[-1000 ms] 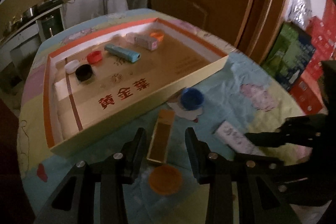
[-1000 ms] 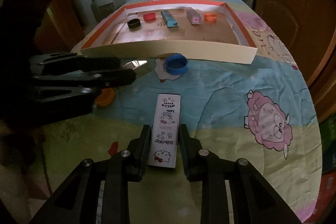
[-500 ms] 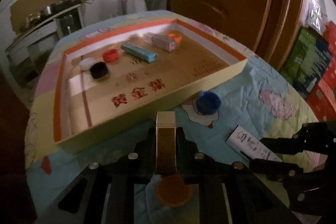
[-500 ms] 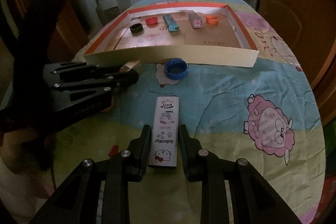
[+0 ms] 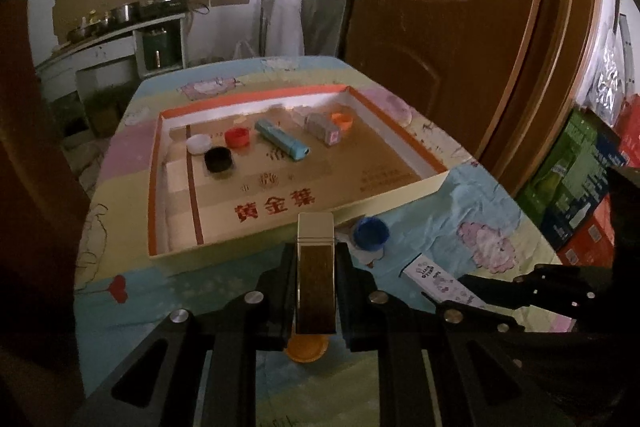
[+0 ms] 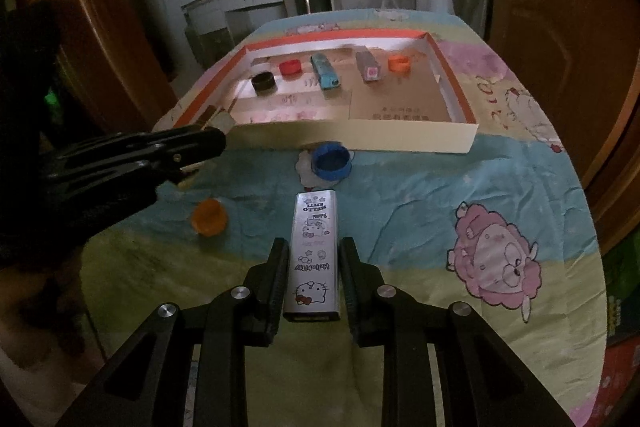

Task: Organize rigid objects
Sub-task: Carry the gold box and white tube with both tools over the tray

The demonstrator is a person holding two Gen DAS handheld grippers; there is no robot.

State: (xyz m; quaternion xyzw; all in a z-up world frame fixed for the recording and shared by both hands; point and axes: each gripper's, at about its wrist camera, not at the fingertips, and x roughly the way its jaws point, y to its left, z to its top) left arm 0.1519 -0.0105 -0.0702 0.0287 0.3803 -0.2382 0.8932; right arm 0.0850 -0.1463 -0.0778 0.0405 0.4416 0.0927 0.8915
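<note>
Left hand-held gripper (image 5: 316,279): jaws clamped on a gold-and-brown box (image 5: 315,267), which is raised off the desk (image 5: 240,299) and points toward the tray. An orange cap (image 5: 306,347) lies on the cloth directly beneath it.

Right hand-held gripper (image 6: 314,279): jaws nearly closed, pads pressed against both long sides of a white cartoon-printed box (image 6: 314,251). The frames do not show whether this box is resting on the desk or raised clear of it.

Beyond both grippers, a blue cap (image 6: 331,161) sits on the cloth just outside the near wall of the cardboard tray (image 5: 400,193).

Tray contents, far half, left to right: white cap (image 5: 199,143), black cap (image 5: 218,159), red cap (image 5: 237,137), teal tube (image 5: 282,139), grey-pink box (image 5: 322,127), orange ring cap (image 5: 342,119). The caps and boxes stand apart from one another.
</note>
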